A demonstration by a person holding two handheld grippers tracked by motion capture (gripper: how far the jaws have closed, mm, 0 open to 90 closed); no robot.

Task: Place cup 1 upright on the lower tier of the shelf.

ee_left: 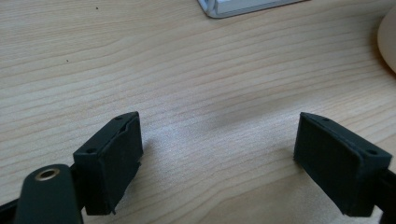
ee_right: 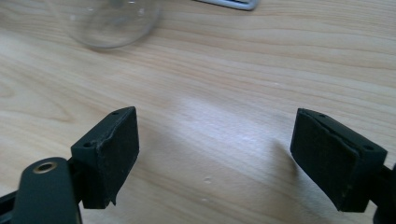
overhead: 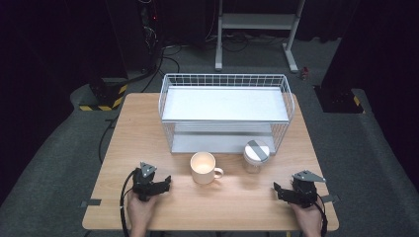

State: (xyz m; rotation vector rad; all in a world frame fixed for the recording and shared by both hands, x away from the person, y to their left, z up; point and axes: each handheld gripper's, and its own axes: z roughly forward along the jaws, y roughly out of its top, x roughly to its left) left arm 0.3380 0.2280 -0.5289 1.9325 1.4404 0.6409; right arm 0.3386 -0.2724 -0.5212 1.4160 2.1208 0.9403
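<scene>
A cream mug [overhead: 204,167] stands at the table's middle, handle to the right. To its right is a clear glass jar [overhead: 256,156] with a grey-striped white lid. Both sit just in front of a white wire rack [overhead: 225,111] with two shelves. My left gripper [overhead: 159,183] rests near the front left, held by a hand, open with bare wood between its jaws [ee_left: 219,154]. The mug's edge [ee_left: 388,42] shows at the right of the left gripper view. My right gripper [overhead: 282,191] rests at the front right, open and empty [ee_right: 215,154]. The jar's base [ee_right: 109,23] appears ahead of it.
The wooden table [overhead: 133,138] has bare room to the left and right of the rack and along the front. The rack's foot [ee_left: 243,7] shows at the top of the left gripper view. Dark floor, cables and a metal stand [overhead: 257,29] lie beyond the table.
</scene>
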